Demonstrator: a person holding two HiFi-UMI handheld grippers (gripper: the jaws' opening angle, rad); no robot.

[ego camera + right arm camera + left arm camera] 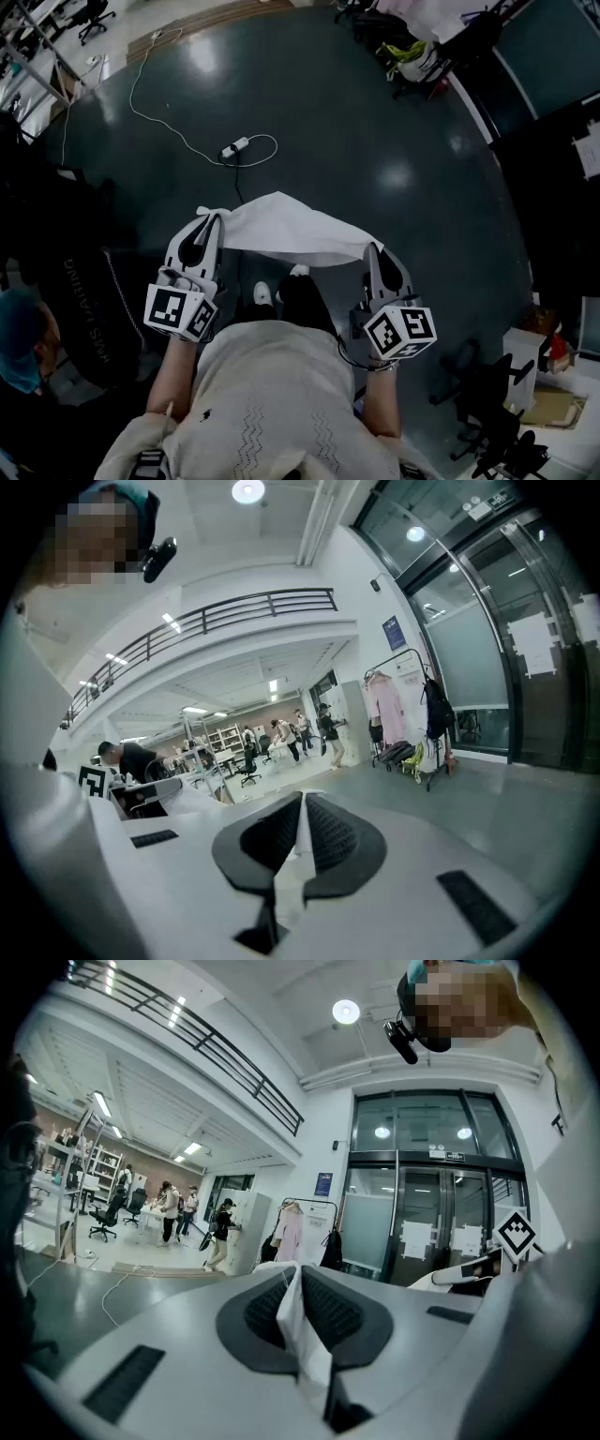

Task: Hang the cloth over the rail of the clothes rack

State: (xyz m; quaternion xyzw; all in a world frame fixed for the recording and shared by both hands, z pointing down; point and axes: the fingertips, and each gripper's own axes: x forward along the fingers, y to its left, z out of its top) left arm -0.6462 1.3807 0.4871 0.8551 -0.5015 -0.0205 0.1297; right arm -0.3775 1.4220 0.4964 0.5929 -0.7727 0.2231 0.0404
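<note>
Your left gripper [208, 221] has its jaws shut on one end of the white cloth [281, 230]. In the left gripper view the fabric is pinched between the two dark ribbed pads [262, 1312], standing up as a thin fold at the jaw tips and trailing back down through the gap toward the camera. Your right gripper [375, 249] is clamped on the other end. In its own view a narrow strip of the cloth runs straight up the middle between the pads, and a little more bunches at the base of the jaws. From the head view the cloth spans from one pair of jaws to the other, stretched fairly flat, with its far edge bulging forward beyond both sets of tips and its near edge sagging slightly between them. The marker cubes [180, 312] sit behind the jaws, close to your body. The clothes rack [312, 1201] is well beyond the jaws of both grippers, far across the grey floor [375, 122] by the glass wall, with a pink garment [384, 710] and a dark one hanging from its rail. The cloth is nowhere near that rail. On the floor ahead of the left jaws lies a white power strip [234, 148] with its cable looping away.
</note>
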